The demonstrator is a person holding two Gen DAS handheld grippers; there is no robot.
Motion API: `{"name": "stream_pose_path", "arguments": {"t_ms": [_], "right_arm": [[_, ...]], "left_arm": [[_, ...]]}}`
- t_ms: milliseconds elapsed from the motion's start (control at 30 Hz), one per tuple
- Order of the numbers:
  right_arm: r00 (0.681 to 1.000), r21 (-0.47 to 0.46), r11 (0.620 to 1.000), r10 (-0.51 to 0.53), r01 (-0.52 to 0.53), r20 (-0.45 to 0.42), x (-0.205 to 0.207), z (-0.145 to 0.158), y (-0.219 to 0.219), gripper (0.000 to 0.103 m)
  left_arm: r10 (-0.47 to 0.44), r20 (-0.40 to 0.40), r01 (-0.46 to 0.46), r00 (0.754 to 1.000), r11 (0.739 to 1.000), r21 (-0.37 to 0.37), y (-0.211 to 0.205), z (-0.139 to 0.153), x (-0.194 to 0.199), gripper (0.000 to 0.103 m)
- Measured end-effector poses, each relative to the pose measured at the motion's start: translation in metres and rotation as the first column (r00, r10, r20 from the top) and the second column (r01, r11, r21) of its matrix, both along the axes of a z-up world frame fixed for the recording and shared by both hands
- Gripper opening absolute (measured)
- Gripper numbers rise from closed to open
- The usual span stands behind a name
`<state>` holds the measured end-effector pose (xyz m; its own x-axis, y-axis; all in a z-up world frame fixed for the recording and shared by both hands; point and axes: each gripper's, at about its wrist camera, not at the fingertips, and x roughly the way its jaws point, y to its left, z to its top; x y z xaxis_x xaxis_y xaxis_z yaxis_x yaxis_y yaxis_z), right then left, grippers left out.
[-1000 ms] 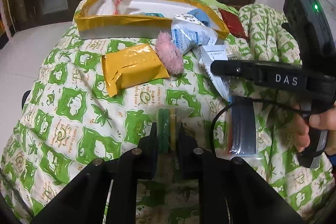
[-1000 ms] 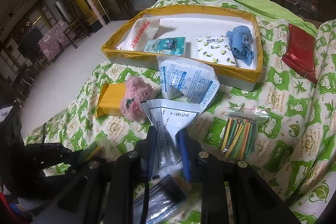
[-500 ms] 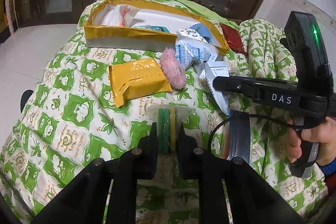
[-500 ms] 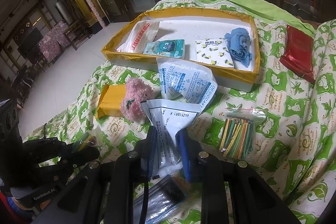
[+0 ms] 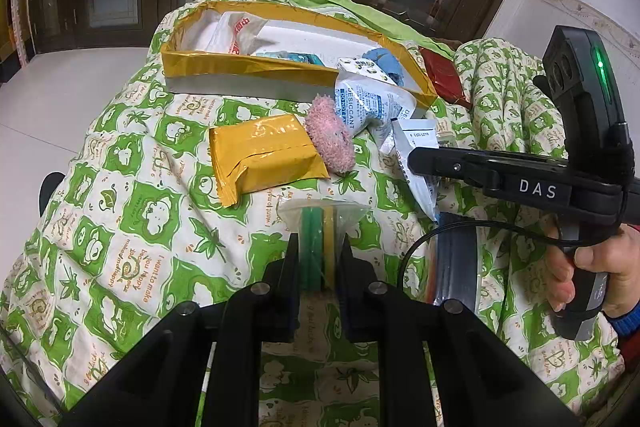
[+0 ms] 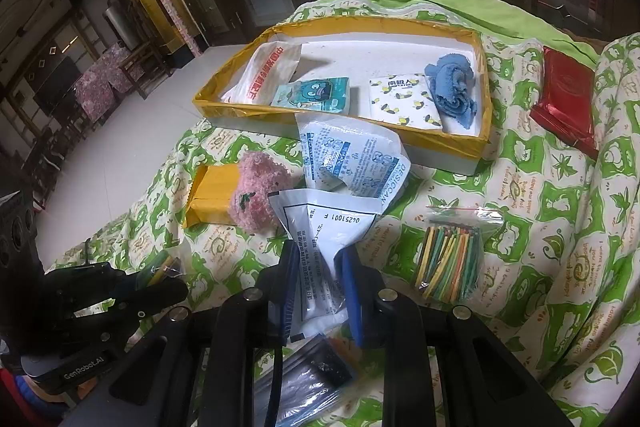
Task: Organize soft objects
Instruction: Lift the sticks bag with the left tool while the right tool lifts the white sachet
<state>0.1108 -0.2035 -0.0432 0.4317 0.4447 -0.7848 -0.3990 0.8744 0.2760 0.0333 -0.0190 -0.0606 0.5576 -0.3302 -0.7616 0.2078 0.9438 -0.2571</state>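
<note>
My left gripper (image 5: 318, 247) is shut on a small clear bag of green and yellow sticks (image 5: 320, 227), held above the green-and-white quilt (image 5: 140, 227). My right gripper (image 6: 322, 259) is shut on a white printed pouch (image 6: 320, 227). A gold-edged box (image 6: 448, 143) at the back holds a white bag (image 6: 268, 75), a teal pack (image 6: 316, 95), a bee-print pack (image 6: 404, 103) and a blue cloth (image 6: 452, 83). A pink fluffy toy (image 6: 260, 195), a yellow packet (image 6: 208, 195) and a desiccant pouch (image 6: 352, 159) lie in front of the box.
A bag of coloured sticks (image 6: 448, 259) lies right of my right gripper. A red packet (image 6: 564, 95) lies at the far right. A dark clear-wrapped pack (image 6: 312, 375) lies under my right gripper. White floor (image 5: 60, 87) drops off left of the quilt.
My left gripper has risen and pulled back with its stick bag, so the box looks farther. My right gripper holds its pouch in nearly the same place.
</note>
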Motion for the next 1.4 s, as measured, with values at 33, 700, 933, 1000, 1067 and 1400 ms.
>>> {"name": "stream_pose_path", "arguments": {"t_ms": [33,700,933,1000,1067,1400], "right_arm": [[1.0,0.001,1.0,0.001,-0.001,-0.001,0.0,0.0,0.0,0.023],[0.999,0.04,0.998,-0.04,0.04,0.007,0.002,0.006,-0.012,0.023],[0.998,0.057,0.997,-0.058,0.057,0.014,0.002,0.01,-0.018,0.023],[0.998,0.06,0.997,-0.059,0.058,0.017,0.002,0.011,-0.018,0.023],[0.998,0.065,0.996,-0.061,0.059,0.02,0.002,0.012,-0.019,0.023],[0.997,0.1,0.992,-0.075,0.072,0.027,0.001,0.019,-0.026,0.023]], "left_arm": [[0.0,0.0,0.0,1.0,1.0,0.0,0.0,0.0,0.0,0.015],[0.028,0.016,-0.027,0.999,0.999,-0.018,0.009,0.005,0.001,0.015],[0.03,0.017,-0.03,0.999,0.999,-0.017,0.008,0.005,0.002,0.015],[0.031,0.018,-0.031,0.999,0.999,-0.017,0.009,0.005,0.002,0.015],[0.031,0.018,-0.031,0.999,0.999,-0.016,0.008,0.005,0.002,0.015],[0.031,0.021,-0.031,0.999,0.999,-0.015,0.009,0.005,0.001,0.015]]}}
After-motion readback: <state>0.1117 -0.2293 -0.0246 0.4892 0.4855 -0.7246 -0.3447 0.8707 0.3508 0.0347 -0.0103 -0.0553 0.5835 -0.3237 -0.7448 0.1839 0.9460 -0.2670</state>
